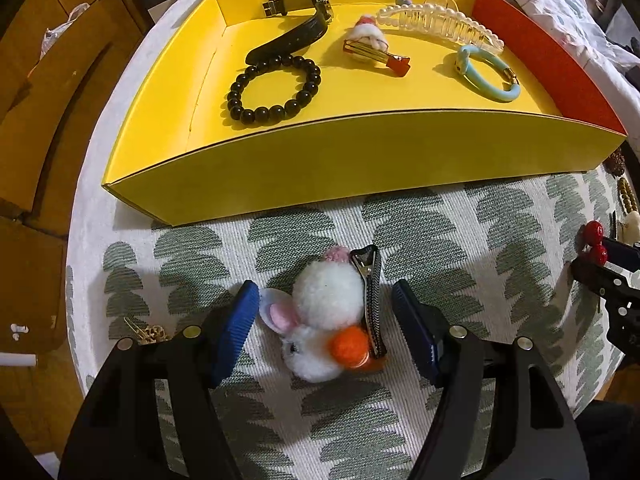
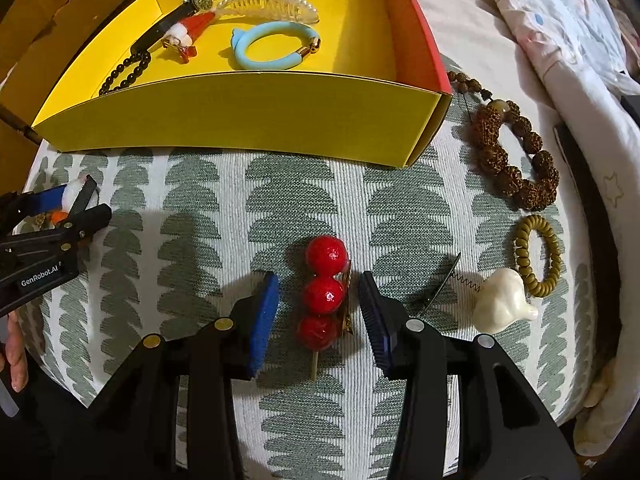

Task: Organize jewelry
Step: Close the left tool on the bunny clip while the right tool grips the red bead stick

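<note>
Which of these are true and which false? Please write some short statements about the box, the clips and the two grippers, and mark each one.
1. The black bead bracelet lies in the yellow box. True.
2. The left gripper is shut on the bunny clip. False: its jaws stand apart on either side, with gaps.
3. The red ball clip is in the box. False: it lies on the cloth, between the right gripper's open jaws.
4. The brown bead bracelet lies outside the box. True.
5. The blue ring lies on the cloth. False: it is in the box.

free: patterned cloth [image 2: 224, 208] between grippers | blocked: yellow box [image 2: 248, 120] wall behind | right: garlic clip [image 2: 502, 300]
</note>
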Demonstrator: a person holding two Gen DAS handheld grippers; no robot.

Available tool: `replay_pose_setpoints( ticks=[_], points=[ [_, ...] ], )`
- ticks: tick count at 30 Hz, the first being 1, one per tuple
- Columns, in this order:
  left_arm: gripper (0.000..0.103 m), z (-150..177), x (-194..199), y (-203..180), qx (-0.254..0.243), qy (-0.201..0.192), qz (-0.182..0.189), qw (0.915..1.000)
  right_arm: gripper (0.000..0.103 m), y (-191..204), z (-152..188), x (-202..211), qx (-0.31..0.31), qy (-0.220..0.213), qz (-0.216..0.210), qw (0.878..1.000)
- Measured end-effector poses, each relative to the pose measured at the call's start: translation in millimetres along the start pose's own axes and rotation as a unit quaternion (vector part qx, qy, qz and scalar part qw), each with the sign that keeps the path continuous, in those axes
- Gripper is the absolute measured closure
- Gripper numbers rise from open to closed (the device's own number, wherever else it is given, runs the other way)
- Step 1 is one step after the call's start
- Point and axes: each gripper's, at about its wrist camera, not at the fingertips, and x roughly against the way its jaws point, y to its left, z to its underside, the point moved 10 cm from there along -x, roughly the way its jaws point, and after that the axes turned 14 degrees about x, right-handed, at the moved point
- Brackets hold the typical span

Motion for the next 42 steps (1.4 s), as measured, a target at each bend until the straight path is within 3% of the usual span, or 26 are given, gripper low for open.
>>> replay_pose_setpoints(
  ticks=[13, 18, 24, 36, 42],
  points=[
    [0.034, 1.4, 1.0, 1.1, 0.0, 0.006, 0.003, 1.0, 0.058, 4.8, 2.1, -0.7, 0.01, 0.006, 0.001, 1.0],
    [0.048, 0.7, 2.9, 2.6, -0.004, 0.009, 0.005, 0.9999, 0.06, 6.2, 5.8, 2.3, 0.002, 0.008, -0.01, 1.0],
    [0.053, 1.8, 5.1, 1.5, -0.004, 0.013, 0.013, 0.9998, 0.065, 3.1, 11.7, 5.2, -0.012, 0.011, -0.017, 1.0],
    [0.058, 2.6, 18.2, -2.3, -0.002, 0.022, 0.041, 0.9989, 0.07, 7.5, 11.0, 30.0, -0.012, -0.003, -0.041, 0.999],
    [0.058, -1.3, 35.8, -1.7, -0.002, 0.006, 0.052, 0.9986, 0.07, 11.3, 8.4, 45.7, -0.008, -0.016, -0.056, 0.998]
  ],
)
